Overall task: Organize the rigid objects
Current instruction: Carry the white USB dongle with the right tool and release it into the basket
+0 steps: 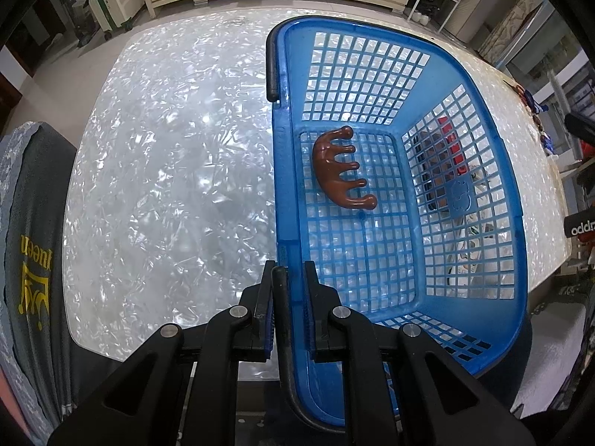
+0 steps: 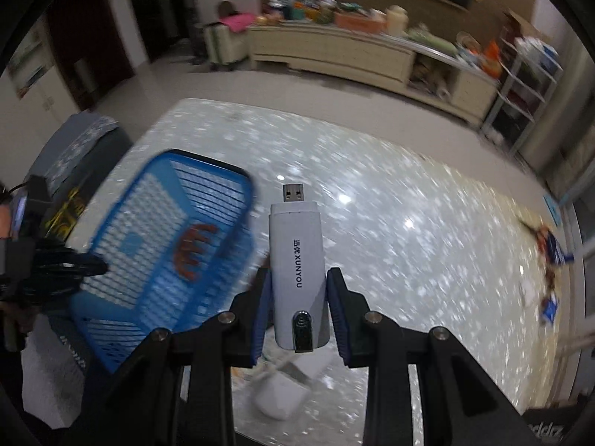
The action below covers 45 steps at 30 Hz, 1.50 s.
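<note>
A blue plastic basket [image 1: 465, 193] stands on the pearly white table [image 1: 167, 167]. A brown wooden claw-shaped massager [image 1: 334, 167] lies on its floor. My left gripper [image 1: 288, 271] is shut on the basket's black handle [image 1: 282, 319] at its near rim. In the right wrist view my right gripper [image 2: 299, 278] is shut on a white XUNYOU USB dongle [image 2: 297, 260], held above the table with its plug pointing away. The basket [image 2: 156, 238] is blurred at the left there, with the massager [image 2: 193, 252] inside.
A grey cloth with yellow print [image 1: 33, 260] hangs at the table's left edge. A white object [image 2: 282, 394] lies on the table under my right gripper. Small blue and red items [image 2: 550, 245] lie at the far right. Items show through the basket's right wall [image 1: 450, 148].
</note>
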Motion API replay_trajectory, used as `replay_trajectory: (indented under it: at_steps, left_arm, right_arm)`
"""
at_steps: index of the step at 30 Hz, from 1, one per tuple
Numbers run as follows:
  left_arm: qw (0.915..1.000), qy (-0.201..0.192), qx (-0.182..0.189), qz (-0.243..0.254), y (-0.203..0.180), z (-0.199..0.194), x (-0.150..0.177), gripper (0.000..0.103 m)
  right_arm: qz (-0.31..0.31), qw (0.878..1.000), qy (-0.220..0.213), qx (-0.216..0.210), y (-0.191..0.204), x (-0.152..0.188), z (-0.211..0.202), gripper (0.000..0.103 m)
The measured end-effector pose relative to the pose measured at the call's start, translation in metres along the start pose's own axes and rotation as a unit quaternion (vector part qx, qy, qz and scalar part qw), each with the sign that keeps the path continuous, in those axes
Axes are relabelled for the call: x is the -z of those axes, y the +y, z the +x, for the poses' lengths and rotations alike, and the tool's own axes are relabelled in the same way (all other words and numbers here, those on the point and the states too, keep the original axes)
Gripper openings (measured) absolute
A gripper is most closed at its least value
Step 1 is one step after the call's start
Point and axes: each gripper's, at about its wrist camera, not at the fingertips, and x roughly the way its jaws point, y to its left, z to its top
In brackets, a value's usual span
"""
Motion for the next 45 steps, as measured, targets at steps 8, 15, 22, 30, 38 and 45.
replay_trajectory:
  at_steps: [8,15,22,30,38,45]
  left_arm:
    - [1.0,-0.002,0.0,-0.001,0.0,0.0,0.0,0.014]
    - [1.0,-0.006,0.006,-0.004,0.002,0.0,0.001,0.014]
    - [1.0,-0.007,0.003,-0.001,0.0,0.0,0.002,0.014]
    - [1.0,-0.007,0.002,0.0,-0.001,-0.001,0.001,0.014]
    - [1.0,-0.009,0.0,-0.004,0.0,-0.001,0.002,0.014]
    - [0.9999,-0.01,-0.004,-0.003,-0.001,-0.001,0.003,0.014]
  right_arm:
    - [-0.061,0.998,0.0,-0.032,0.063,-0.015,0.009,0.029]
    - [-0.09,0.994,0.027,-0.055,0.101,-0.015,0.042,0.029]
    - [-0.107,0.991,0.065,-0.042,0.112,-0.007,0.083,0.014]
    - [-0.108,0.99,0.081,-0.041,0.11,-0.002,0.105,0.013]
    - [-0.107,0.992,0.069,-0.024,0.113,0.0,0.107,0.031]
    - [-0.103,0.993,0.04,-0.032,0.118,-0.008,0.091,0.092]
